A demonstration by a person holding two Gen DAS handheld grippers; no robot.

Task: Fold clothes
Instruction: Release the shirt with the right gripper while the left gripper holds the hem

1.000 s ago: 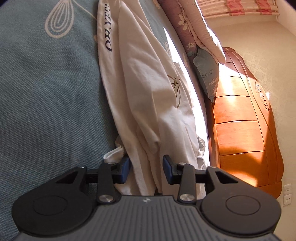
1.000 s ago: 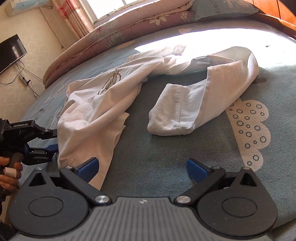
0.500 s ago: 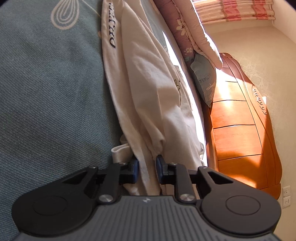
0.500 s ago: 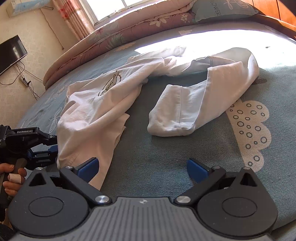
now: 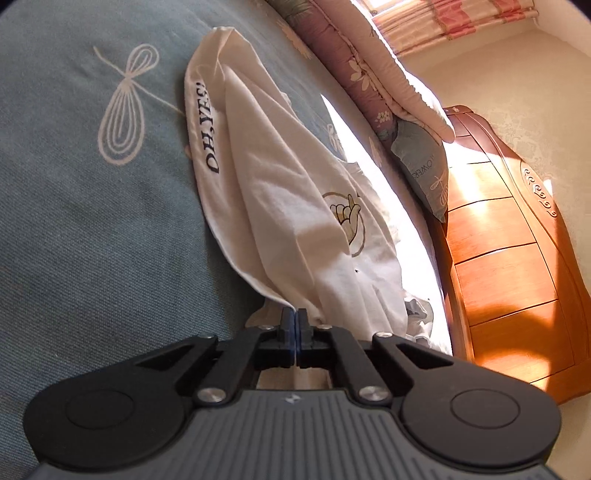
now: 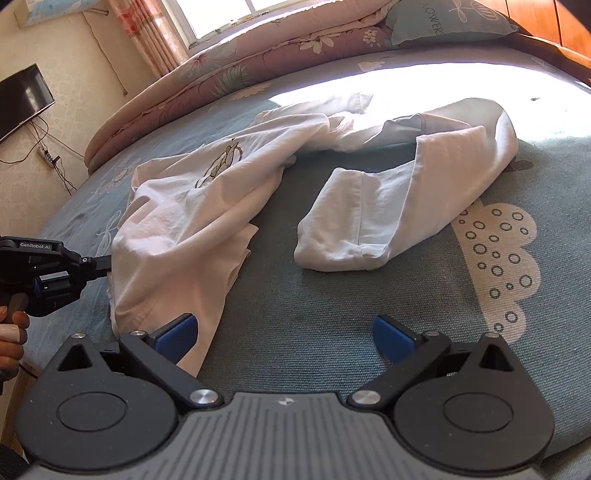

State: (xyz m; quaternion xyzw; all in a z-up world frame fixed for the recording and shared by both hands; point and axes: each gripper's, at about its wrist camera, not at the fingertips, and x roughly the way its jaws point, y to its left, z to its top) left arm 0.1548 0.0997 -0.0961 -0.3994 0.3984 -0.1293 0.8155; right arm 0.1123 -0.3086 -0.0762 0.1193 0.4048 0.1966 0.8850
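The left claw (image 5: pixel 296 316) is clenched on the hem edge of the white shirt (image 5: pixel 280 192), w/ the pads pressed together and a thin fold of cloth caught at their tips. It points down at a slant toward the bed (image 5: pixel 74 221), and the cloth rises from the bedcover to the tips, so this corner is lifted a bit. In the right wrist view the same claw (image 6: pixel 105 263) comes in from the left edge, nearly level, touching the shirt's left side; a hand (image 6: pixel 11 332) holds its handle from below, fingers wrapped around the grip.

The right claw (image 6: pixel 284 334) is released, jaws wide apart, tilted down over the blue-grey bedcover. Its left pad (image 6: pixel 175 334) sits just beside the lowest corner of the shirt, maybe touching, I cannot tell; the right pad (image 6: pixel 393 339) is over bare cover.

Farther, the shirt lies crumpled across the bed, w/ a hand drawing and the text "OH, YES!" on it. One sleeve (image 6: pixel 369 218) bends back toward the camera and lies apart from the body part. A white cloud print (image 6: pixel 495 254) is to the right of the sleeve. Behind are a rolled quilt (image 6: pixel 240 70), a pillow (image 6: pixel 443 18) and the wooden headboard (image 5: pixel 498 258).
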